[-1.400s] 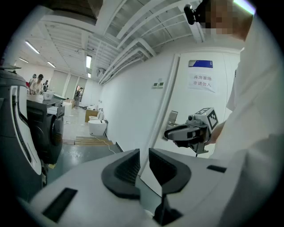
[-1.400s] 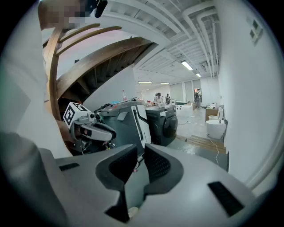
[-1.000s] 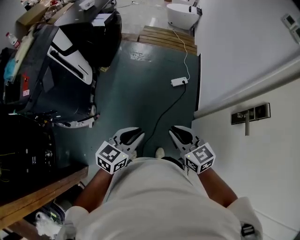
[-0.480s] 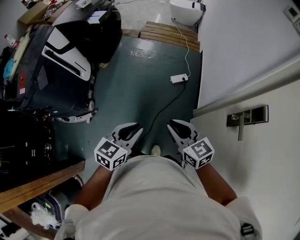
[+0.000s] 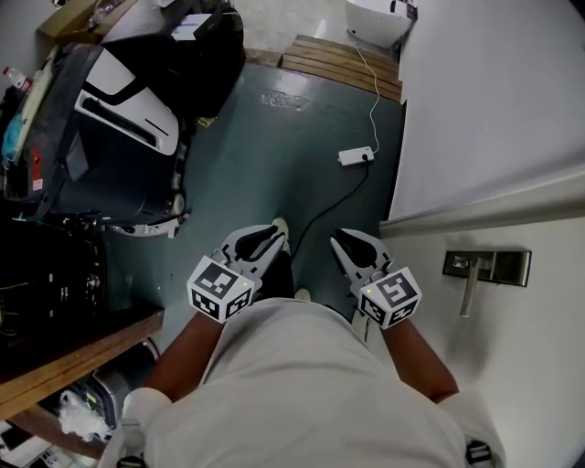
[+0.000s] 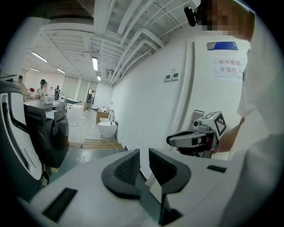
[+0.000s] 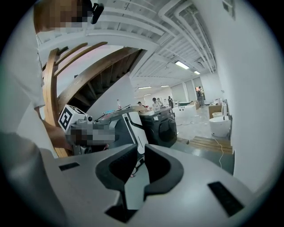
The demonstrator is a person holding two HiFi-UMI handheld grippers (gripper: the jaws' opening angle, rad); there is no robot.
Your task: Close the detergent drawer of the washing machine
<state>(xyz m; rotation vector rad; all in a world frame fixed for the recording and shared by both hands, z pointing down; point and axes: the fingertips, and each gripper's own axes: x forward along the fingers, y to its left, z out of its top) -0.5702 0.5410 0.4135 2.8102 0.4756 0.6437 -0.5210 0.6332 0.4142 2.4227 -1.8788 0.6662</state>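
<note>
White shirt (image 5: 302, 384) fills the bottom of the head view; left gripper (image 5: 271, 239) and right gripper (image 5: 344, 241) are held side by side over the teal floor (image 5: 274, 146), both on the near side of the power strip (image 5: 355, 156); each pair of jaws stands a narrow gap apart, nothing between them; metal door handle (image 5: 475, 274) is right of the power strip and nearer; white cable (image 5: 375, 110) runs from the power strip away to a wooden pallet (image 5: 343, 69); white ceramic fixture (image 5: 379, 20) lies past that; dark washing machine (image 7: 162, 126) stands left of the power strip and farther off, well apart from both grippers; detergent drawer too small to make out.
</note>
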